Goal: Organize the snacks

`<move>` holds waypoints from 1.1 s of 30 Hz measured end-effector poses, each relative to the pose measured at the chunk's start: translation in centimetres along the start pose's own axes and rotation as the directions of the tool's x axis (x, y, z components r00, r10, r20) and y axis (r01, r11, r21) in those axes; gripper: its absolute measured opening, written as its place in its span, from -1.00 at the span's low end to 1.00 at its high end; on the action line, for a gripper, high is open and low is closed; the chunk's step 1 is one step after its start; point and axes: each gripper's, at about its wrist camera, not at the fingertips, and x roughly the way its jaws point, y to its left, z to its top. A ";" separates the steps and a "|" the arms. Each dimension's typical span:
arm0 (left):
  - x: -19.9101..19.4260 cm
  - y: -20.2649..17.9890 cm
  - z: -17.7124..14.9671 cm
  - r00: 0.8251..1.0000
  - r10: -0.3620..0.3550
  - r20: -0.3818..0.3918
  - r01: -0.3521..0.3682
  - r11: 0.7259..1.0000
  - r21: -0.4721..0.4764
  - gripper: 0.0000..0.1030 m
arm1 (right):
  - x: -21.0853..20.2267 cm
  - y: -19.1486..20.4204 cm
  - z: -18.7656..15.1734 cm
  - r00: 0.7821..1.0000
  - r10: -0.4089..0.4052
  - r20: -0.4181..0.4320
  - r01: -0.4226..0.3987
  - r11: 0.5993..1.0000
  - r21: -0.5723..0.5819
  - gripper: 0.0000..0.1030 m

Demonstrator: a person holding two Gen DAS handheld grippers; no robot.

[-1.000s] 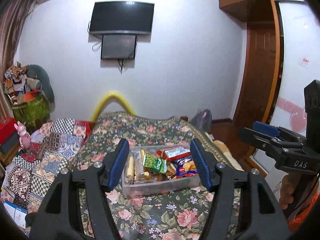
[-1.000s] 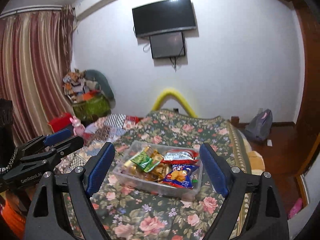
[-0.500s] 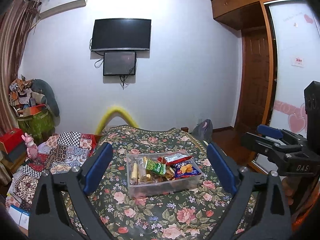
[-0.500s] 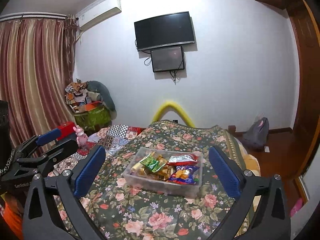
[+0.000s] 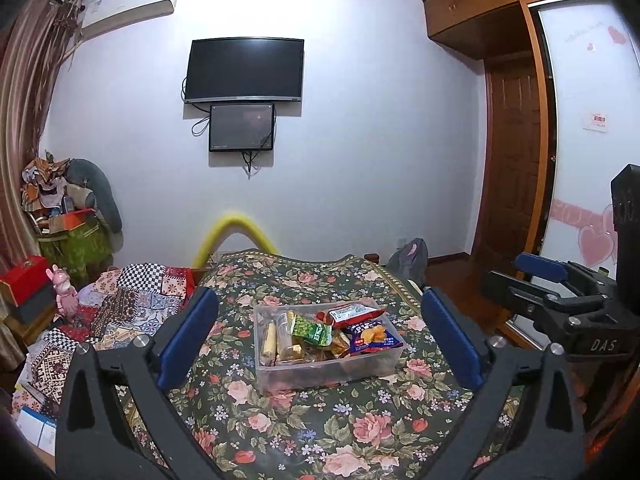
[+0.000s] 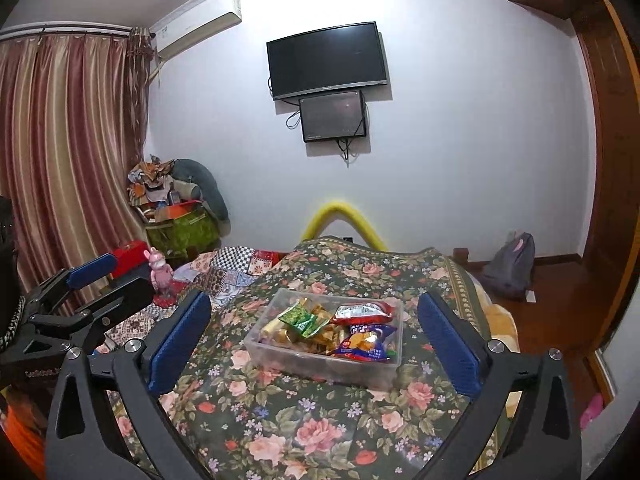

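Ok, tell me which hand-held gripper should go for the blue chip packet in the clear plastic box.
Probably right. The blue chip packet lies at the clear plastic box's right end, nearer the right hand-held gripper. The left hand-held gripper would cross the green packet. Both hang open and empty.

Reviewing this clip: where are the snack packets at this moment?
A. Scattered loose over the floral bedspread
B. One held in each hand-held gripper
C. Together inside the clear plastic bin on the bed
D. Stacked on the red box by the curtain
C: the snack packets all lie inside the clear plastic bin on the floral bedspread, while the left hand-held gripper and the right hand-held gripper are both open and hold nothing.
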 end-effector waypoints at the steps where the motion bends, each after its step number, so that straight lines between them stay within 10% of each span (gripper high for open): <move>1: 0.0 0.0 0.0 1.000 0.000 -0.002 0.000 1.000 0.001 1.00 | 0.0 0.0 0.0 1.000 0.000 0.000 0.000 1.000 0.001 1.00; 33: 0.5 0.1 -0.3 1.000 -0.008 -0.018 0.007 1.000 -0.012 1.00 | 0.0 0.0 -0.2 1.000 -0.013 -0.007 0.013 1.000 0.006 1.00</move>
